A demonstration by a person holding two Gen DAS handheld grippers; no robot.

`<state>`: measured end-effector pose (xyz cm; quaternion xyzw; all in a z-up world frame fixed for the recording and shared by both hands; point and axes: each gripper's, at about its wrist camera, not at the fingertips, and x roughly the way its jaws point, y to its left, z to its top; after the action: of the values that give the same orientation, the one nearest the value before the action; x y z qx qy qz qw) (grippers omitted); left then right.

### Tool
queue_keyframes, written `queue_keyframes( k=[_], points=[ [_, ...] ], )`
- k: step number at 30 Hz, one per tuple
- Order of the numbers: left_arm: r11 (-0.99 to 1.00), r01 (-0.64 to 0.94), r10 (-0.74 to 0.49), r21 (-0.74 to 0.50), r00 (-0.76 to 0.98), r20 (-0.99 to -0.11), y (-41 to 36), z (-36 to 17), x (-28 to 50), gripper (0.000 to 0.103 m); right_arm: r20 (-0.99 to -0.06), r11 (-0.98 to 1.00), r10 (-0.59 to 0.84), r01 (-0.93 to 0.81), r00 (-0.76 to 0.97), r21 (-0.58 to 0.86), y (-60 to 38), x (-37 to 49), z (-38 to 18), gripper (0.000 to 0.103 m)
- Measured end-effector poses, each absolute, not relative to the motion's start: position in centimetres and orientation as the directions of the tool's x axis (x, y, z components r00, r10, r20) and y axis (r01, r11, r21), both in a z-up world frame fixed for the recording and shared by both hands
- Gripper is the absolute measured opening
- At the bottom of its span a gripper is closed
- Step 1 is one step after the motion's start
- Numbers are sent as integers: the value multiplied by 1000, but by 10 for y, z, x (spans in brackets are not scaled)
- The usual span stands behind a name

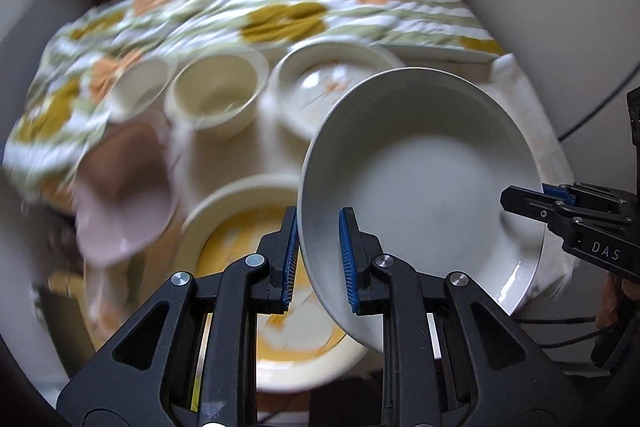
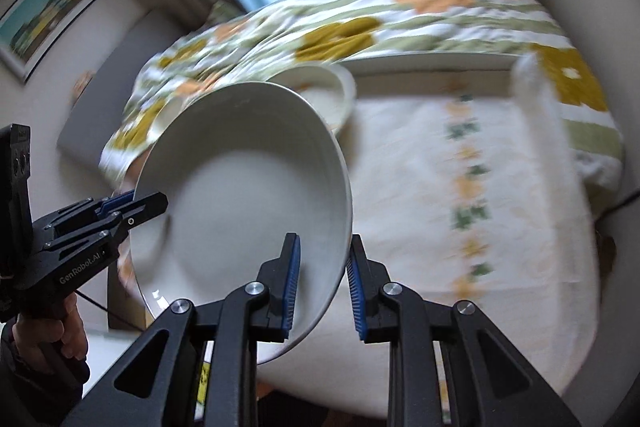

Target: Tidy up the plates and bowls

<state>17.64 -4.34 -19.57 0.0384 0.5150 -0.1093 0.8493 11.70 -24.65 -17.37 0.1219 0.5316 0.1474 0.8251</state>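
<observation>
1. Plate duty: I hold a white deep plate (image 1: 424, 183) between both grippers, lifted off the tabletop (image 2: 420, 187) and tilted.
2. My left gripper (image 1: 319, 259) has its blue-padded fingers (image 1: 347, 259) narrowed onto the plate's near rim, one pad inside, one outside.
3. My right gripper (image 2: 323, 283) clamps the opposite rim the same way, fingers (image 2: 291, 283) narrow and pinching the edge.
4. From the left wrist view, the right gripper shows at the plate's right edge; from the right wrist view, the left gripper shows at its left edge, with a hand (image 2: 48, 331) on the handle.
5. Below the plate I see a yellow-patterned plate (image 1: 248, 227), a pink bowl (image 1: 124, 195), two cream bowls (image 1: 216, 95) and a wide cream dish (image 1: 316, 87), all blurred.
6. Behind them lies a floral cloth (image 1: 280, 11); a pale embroidered tablecloth (image 2: 460, 163) covers the tabletop.
</observation>
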Motion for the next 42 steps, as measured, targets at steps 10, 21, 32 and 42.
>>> queue_keyframes(
  k=[10, 21, 32, 42],
  points=[
    [986, 128, -151, -110, 372, -916, 44, -252, 151, 17, -871, 921, 387, -157, 301, 355, -171, 109, -210, 21],
    [982, 152, -160, -115, 332, -930, 49, -287, 171, 17, -909, 958, 283, -130, 306, 255, -143, 115, -226, 21],
    [977, 214, -70, 14, 380, -922, 34, -293, 171, 17, -919, 974, 217, -137, 329, 181, -130, 117, -227, 21],
    [940, 258, 83, 224, 463, -882, 20, -294, 160, 18, -927, 974, 137, -218, 350, 62, -114, 116, -231, 21]
  ],
)
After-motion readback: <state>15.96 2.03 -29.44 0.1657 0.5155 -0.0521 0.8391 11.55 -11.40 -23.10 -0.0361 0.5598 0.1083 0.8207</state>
